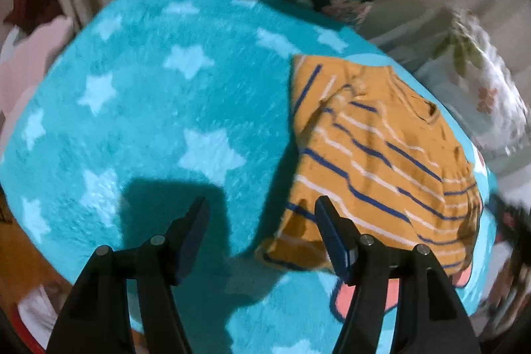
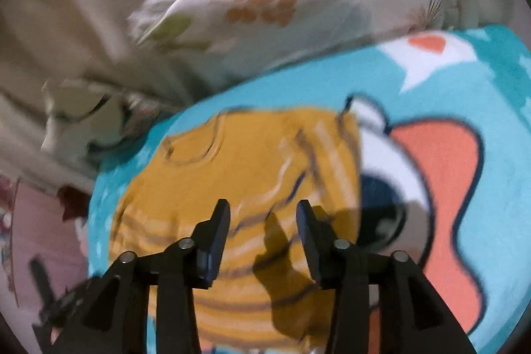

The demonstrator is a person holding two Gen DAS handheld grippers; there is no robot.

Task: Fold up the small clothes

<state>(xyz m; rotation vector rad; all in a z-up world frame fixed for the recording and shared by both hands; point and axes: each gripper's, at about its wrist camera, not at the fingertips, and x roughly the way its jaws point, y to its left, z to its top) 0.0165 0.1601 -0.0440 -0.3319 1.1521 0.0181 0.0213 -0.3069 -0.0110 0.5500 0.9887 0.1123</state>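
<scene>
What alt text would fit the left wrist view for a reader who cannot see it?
A small orange shirt with blue and white stripes lies partly folded on a turquoise blanket with pale stars. The open left gripper hovers at the shirt's near edge, nothing between its fingers. Floral bedding shows blurred behind.

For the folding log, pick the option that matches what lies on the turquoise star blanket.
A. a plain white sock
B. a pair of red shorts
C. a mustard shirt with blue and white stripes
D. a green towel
C: the mustard shirt with blue and white stripes lies on the turquoise star blanket.
</scene>
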